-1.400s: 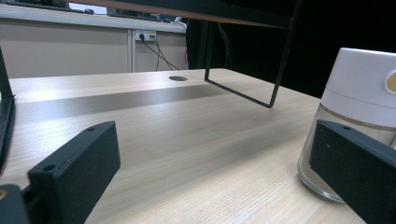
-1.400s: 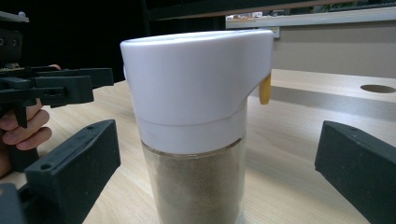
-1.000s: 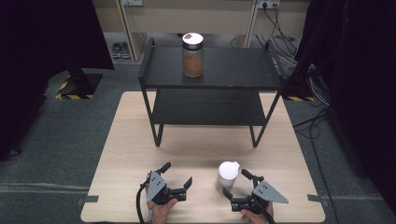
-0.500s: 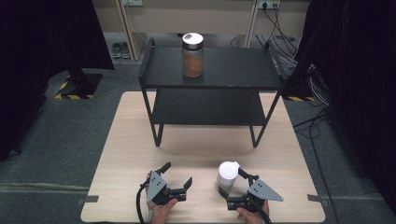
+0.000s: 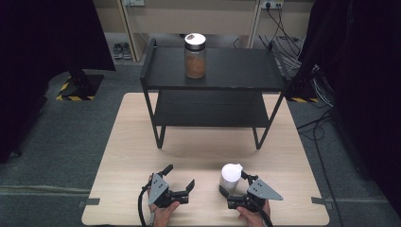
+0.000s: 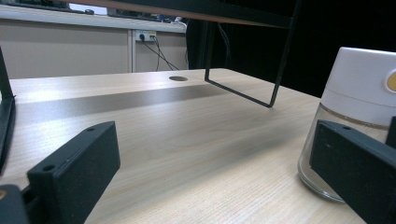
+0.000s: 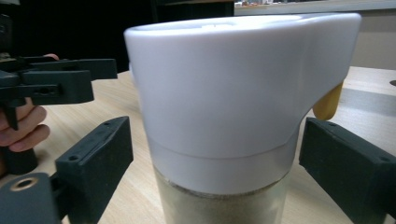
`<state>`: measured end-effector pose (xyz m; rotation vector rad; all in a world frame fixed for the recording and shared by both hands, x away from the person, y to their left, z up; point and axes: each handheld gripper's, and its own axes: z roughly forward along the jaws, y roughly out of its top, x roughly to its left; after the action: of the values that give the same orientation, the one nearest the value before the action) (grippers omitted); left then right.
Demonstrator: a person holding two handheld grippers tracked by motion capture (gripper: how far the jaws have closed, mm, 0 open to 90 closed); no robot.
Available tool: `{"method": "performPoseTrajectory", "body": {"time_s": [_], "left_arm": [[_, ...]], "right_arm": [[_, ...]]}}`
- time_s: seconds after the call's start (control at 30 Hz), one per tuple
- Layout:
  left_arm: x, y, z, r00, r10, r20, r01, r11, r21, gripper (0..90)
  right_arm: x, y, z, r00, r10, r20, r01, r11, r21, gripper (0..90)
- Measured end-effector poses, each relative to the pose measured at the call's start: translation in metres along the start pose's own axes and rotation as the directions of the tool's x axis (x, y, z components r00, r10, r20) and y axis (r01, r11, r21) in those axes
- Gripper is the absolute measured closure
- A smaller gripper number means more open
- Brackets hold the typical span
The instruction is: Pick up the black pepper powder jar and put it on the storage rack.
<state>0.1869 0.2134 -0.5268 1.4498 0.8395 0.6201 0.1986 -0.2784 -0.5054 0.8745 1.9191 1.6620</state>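
Observation:
A glass jar with a white pour lid (image 5: pixel 230 176) and pale grainy contents stands on the wooden table (image 5: pixel 198 156) near its front edge. My right gripper (image 5: pixel 232 184) is open with the jar between its jaws. In the right gripper view the jar (image 7: pixel 224 93) looms close, with a gap on each side between it and the fingers (image 7: pixel 93 158). My left gripper (image 5: pixel 179 177) rests open on the table to the jar's left, holding nothing. In the left gripper view the jar (image 6: pixel 364 93) stands just beyond the right jaw.
A black two-level shelf (image 5: pixel 156 75) stands across the table's middle and back. On its top level sits a jar of brown material with a white lid (image 5: pixel 195 56). Bare tabletop lies between the shelf legs and the grippers. A hand (image 7: pixel 21 130) holds the left gripper.
My right gripper has slid a little to the left, closer around the white-lidded jar. The left gripper and the jar have stayed in place.

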Motion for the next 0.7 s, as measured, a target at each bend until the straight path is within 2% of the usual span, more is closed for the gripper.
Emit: {"method": "performPoseTrajectory", "body": {"time_s": [0.27,0.5,0.7], "left_arm": [[0.0000,0.0000,0.0000,1.0000,-0.001,0.000,0.001,1.0000,0.000,0.9],[0.0006,-0.0004,-0.0003,1.0000,-0.005,0.002,0.005,1.0000,-0.002,0.9],[0.0006,-0.0006,-0.0004,1.0000,-0.005,0.001,0.005,1.0000,-0.004,0.9]], "right_arm": [[0.0013,0.0055,0.0034,0.9999,-0.012,0.007,0.012,1.000,0.029,19.2],[0.0015,0.0062,0.0051,0.9996,-0.026,0.004,0.026,0.999,0.032,28.5],[0.0020,0.0052,0.0043,0.9994,-0.034,0.008,0.034,0.999,0.027,30.1]]}}
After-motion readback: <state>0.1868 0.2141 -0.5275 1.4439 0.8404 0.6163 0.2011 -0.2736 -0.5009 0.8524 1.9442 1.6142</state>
